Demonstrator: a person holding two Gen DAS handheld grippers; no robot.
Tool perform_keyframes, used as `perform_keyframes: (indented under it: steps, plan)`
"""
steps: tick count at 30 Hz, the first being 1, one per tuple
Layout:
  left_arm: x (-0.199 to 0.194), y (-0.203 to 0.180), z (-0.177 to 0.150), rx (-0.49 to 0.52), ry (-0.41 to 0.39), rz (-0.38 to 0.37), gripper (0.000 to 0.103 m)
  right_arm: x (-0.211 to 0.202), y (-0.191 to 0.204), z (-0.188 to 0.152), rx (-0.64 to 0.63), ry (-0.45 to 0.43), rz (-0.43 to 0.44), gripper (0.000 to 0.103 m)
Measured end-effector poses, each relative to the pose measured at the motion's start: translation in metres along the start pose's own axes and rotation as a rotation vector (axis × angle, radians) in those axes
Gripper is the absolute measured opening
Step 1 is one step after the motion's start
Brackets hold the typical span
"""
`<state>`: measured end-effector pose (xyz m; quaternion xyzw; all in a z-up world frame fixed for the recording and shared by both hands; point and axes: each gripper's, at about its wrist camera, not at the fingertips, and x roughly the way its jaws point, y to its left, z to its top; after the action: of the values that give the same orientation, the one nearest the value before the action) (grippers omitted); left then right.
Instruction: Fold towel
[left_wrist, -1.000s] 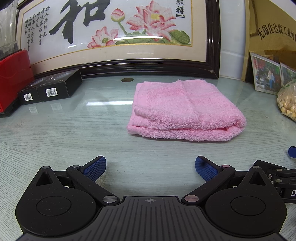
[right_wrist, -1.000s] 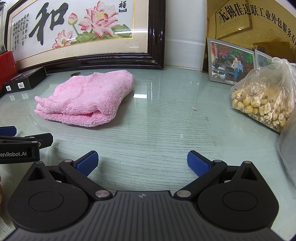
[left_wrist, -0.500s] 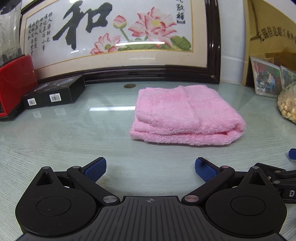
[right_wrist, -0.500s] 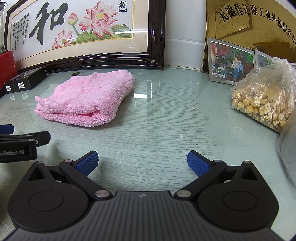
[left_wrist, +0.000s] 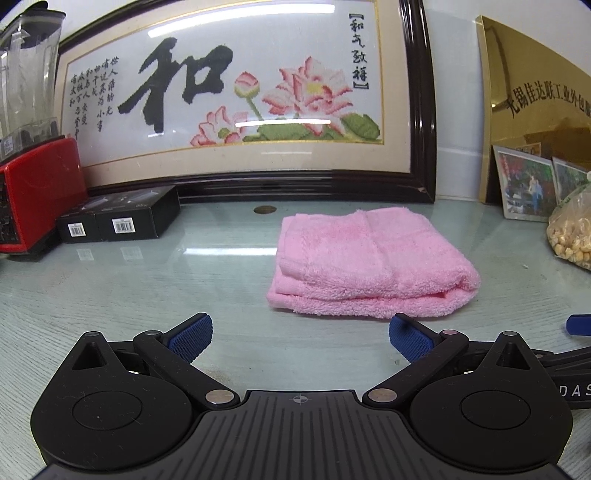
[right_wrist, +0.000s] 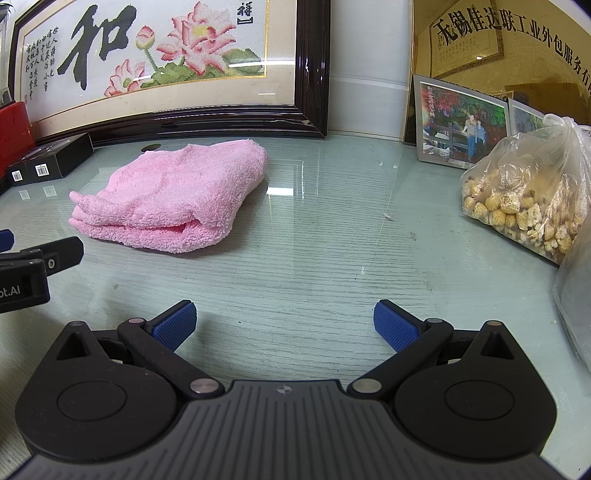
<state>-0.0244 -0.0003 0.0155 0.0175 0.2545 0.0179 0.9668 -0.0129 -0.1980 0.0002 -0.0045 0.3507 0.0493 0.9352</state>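
Note:
A pink towel (left_wrist: 369, 264) lies folded in a thick stack on the glass tabletop (left_wrist: 147, 288), its rolled fold facing me. In the right wrist view the same towel (right_wrist: 177, 199) sits to the far left. My left gripper (left_wrist: 300, 338) is open just short of the towel's near edge, with nothing between its blue pads. My right gripper (right_wrist: 284, 325) is open over bare glass, to the right of the towel and apart from it. The left gripper's body (right_wrist: 26, 269) shows at the left edge of the right wrist view.
A framed cross-stitch picture (left_wrist: 240, 96) leans against the back wall. Black boxes (left_wrist: 118, 219) and a red appliance (left_wrist: 37, 192) stand at the left. Framed photos (right_wrist: 461, 122) and a plastic bag of dried food (right_wrist: 528, 199) stand at the right. A coin (left_wrist: 265, 209) lies behind the towel.
My left gripper has tilted up and shifted slightly left, so the towel sits lower and further right in its view. The right gripper has stayed still. Both remain open.

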Motion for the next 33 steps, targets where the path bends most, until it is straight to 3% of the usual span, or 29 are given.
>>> perform_keyframes:
  steps: [18,33]
  plan:
    - [-0.011,-0.004,-0.001,0.022,-0.077,0.036,0.103,0.0,-0.001,0.0,0.0,0.0,0.0,0.103]
    - [-0.011,-0.003,-0.001,0.019,-0.074,0.039,0.103,0.0,0.0,0.0,0.0,0.0,0.0,0.103]
